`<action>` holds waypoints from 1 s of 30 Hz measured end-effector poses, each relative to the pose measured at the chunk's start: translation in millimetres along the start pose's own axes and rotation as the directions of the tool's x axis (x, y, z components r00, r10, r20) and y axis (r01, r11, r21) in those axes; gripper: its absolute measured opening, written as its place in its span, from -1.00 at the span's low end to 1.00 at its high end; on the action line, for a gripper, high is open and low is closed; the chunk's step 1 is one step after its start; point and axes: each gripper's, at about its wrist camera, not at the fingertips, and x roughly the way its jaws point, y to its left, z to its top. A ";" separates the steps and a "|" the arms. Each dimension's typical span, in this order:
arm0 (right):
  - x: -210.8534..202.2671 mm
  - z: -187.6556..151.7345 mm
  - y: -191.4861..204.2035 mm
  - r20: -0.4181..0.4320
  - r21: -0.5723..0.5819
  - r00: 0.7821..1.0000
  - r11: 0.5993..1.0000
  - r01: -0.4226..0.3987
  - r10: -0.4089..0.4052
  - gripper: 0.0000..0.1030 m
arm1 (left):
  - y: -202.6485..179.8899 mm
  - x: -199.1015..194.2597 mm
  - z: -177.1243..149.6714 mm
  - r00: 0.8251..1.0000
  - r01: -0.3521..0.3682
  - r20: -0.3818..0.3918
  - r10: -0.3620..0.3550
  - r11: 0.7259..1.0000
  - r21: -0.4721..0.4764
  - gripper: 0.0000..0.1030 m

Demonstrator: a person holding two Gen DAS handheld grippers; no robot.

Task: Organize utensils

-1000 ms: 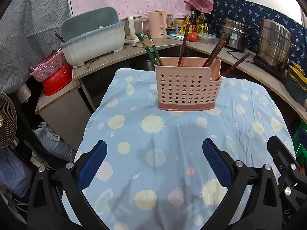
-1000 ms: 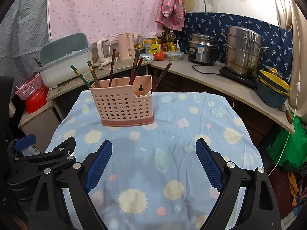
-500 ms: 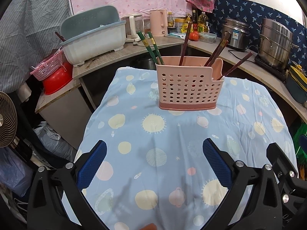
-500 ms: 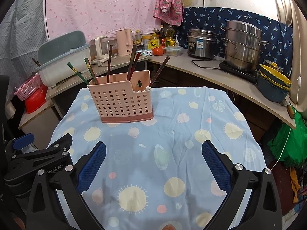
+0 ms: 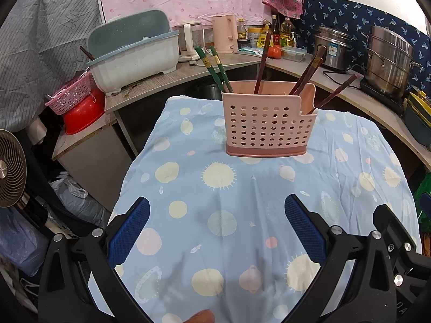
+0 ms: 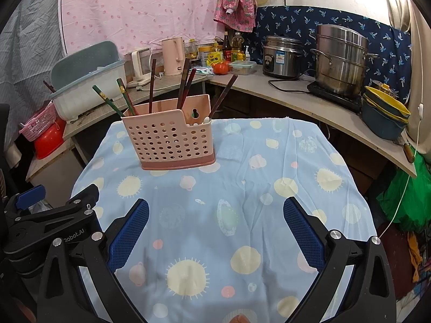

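Note:
A pink perforated utensil holder (image 5: pixel 266 123) stands upright on the table's blue patterned cloth (image 5: pixel 229 215); it also shows in the right wrist view (image 6: pixel 172 142). Green chopsticks (image 5: pixel 215 67) lean out at its left end and several dark brown chopsticks (image 5: pixel 307 72) stand in the middle and right. My left gripper (image 5: pixel 216 228) is open and empty, low over the cloth in front of the holder. My right gripper (image 6: pixel 215 228) is open and empty, beside it; the left gripper's body (image 6: pixel 48 220) shows at its left.
A curved counter behind carries a dish-drainer tub (image 5: pixel 132 51), kettles (image 5: pixel 225 33), bottles, a rice cooker (image 6: pixel 281 56) and a steel steamer pot (image 6: pixel 340 59). Stacked bowls (image 6: pixel 385 115) sit at the far right. A fan (image 5: pixel 10 167) stands at the left.
Both grippers have drawn back slightly from the holder and stay open. The right gripper's fingers have opened a little wider. The holder and chopsticks have not moved.

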 end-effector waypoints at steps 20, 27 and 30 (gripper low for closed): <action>0.1 -0.9 -1.1 -0.001 -0.002 1.000 1.000 0.001 -0.001 0.87 | 1.6 -2.2 -0.7 1.000 -0.009 0.007 0.009 1.000 -0.005 0.86; 0.2 -1.5 -1.0 -0.001 -0.001 1.000 1.000 0.001 -0.001 0.87 | 1.5 -2.3 -0.7 1.000 -0.010 0.008 0.010 1.000 -0.007 0.86; 0.3 -1.8 -1.0 -0.003 -0.001 1.000 1.000 0.001 -0.001 0.87 | 1.1 -2.3 -0.6 1.000 -0.014 0.011 0.014 1.000 -0.010 0.86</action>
